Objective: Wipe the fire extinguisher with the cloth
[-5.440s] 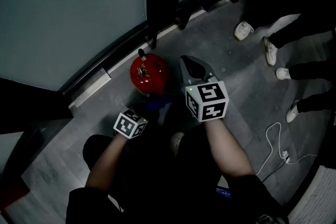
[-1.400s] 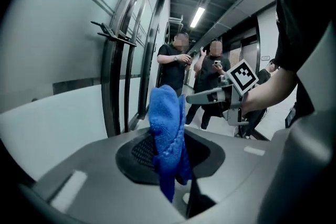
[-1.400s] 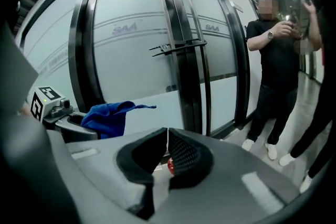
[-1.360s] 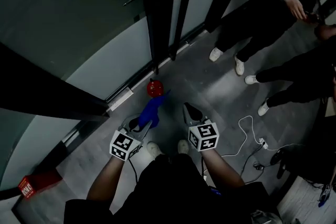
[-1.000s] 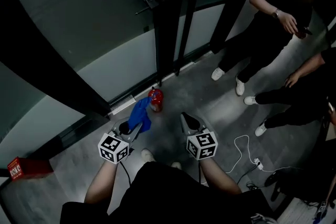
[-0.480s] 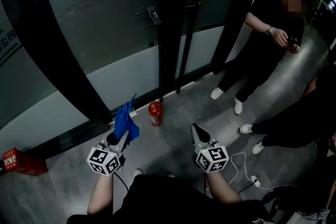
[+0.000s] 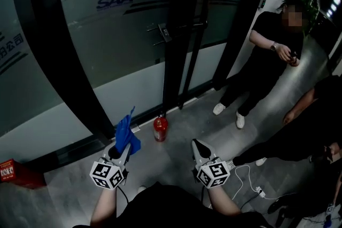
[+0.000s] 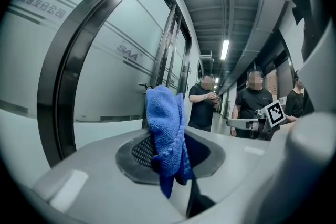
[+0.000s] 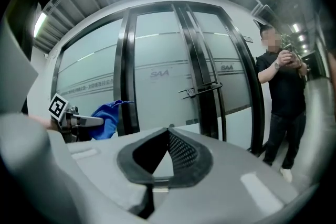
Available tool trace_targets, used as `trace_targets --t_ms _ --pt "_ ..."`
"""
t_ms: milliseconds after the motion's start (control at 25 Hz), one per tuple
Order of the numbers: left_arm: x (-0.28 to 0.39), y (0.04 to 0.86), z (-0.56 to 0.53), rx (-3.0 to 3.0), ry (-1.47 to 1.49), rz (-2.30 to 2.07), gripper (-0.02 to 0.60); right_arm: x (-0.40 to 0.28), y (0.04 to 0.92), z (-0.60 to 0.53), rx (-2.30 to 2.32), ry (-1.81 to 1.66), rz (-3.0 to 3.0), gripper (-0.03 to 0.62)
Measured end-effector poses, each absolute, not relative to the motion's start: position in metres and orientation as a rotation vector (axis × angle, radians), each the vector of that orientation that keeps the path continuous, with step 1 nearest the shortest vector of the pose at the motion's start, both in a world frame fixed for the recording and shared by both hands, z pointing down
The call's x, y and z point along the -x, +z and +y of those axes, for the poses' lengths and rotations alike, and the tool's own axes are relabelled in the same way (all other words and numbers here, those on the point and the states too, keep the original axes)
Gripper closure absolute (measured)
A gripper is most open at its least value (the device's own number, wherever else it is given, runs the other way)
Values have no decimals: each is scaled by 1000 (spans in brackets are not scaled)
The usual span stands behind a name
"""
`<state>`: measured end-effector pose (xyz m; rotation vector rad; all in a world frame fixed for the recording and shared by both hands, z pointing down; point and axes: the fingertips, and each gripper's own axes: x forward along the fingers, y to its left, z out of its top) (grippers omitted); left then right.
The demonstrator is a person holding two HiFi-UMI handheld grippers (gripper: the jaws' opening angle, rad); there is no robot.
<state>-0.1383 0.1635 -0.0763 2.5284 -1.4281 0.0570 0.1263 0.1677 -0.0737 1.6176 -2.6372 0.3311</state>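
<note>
A small red fire extinguisher (image 7: 160,128) stands on the grey floor by the foot of the glass doors. My left gripper (image 7: 122,142) is raised well above it and to its left, shut on a blue cloth (image 7: 126,134) that sticks up out of the jaws. In the left gripper view the blue cloth (image 8: 167,134) hangs folded between the closed jaws. My right gripper (image 7: 198,148) is held up to the right of the extinguisher, shut and empty (image 9: 169,131). The extinguisher is in neither gripper view.
Frosted glass doors with black frames (image 7: 179,34) fill the far side. A person in black (image 7: 264,56) stands at the right, another (image 7: 315,120) nearer. A white cable and power strip (image 7: 251,181) lie on the floor at right. A red box (image 7: 13,172) sits far left.
The view has risen from crouching over the extinguisher to standing; both grippers have lifted away from it, the left one carrying the blue cloth up and to the left.
</note>
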Motion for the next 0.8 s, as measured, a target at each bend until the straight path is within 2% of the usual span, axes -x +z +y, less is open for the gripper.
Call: trace_targets --t_ms 800 --pt "170 -52 153 -2473 20 -1456 486 -109 -60 143 -1638 343 -2604 591"
